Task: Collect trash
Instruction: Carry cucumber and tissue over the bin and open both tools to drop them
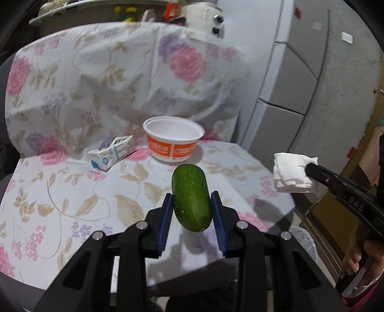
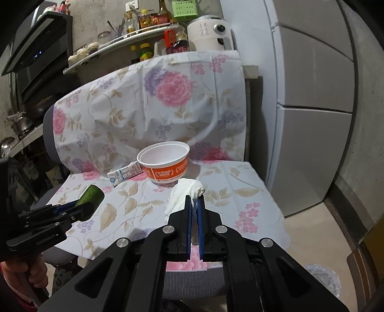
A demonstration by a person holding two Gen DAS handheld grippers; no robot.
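My left gripper [image 1: 192,204] is shut on a green cucumber piece [image 1: 192,194] and holds it above the floral-covered chair seat [image 1: 72,199]. It also shows at the left of the right wrist view [image 2: 88,204], with the cucumber [image 2: 92,194] in it. My right gripper [image 2: 195,199] is shut on a crumpled white tissue [image 2: 187,192], held above the seat's front; the tissue also shows in the left wrist view [image 1: 292,171]. An empty orange and white bowl [image 1: 174,138] and a small milk carton [image 1: 112,152] lying flat sit at the back of the seat.
The floral cloth [image 2: 148,100] drapes over the chair back. A grey fridge [image 2: 312,120] stands to the right. A kitchen shelf with bottles [image 2: 144,21] and a white cooker [image 2: 208,31] lie behind. A clear-lined bin [image 2: 324,278] sits on the floor at lower right.
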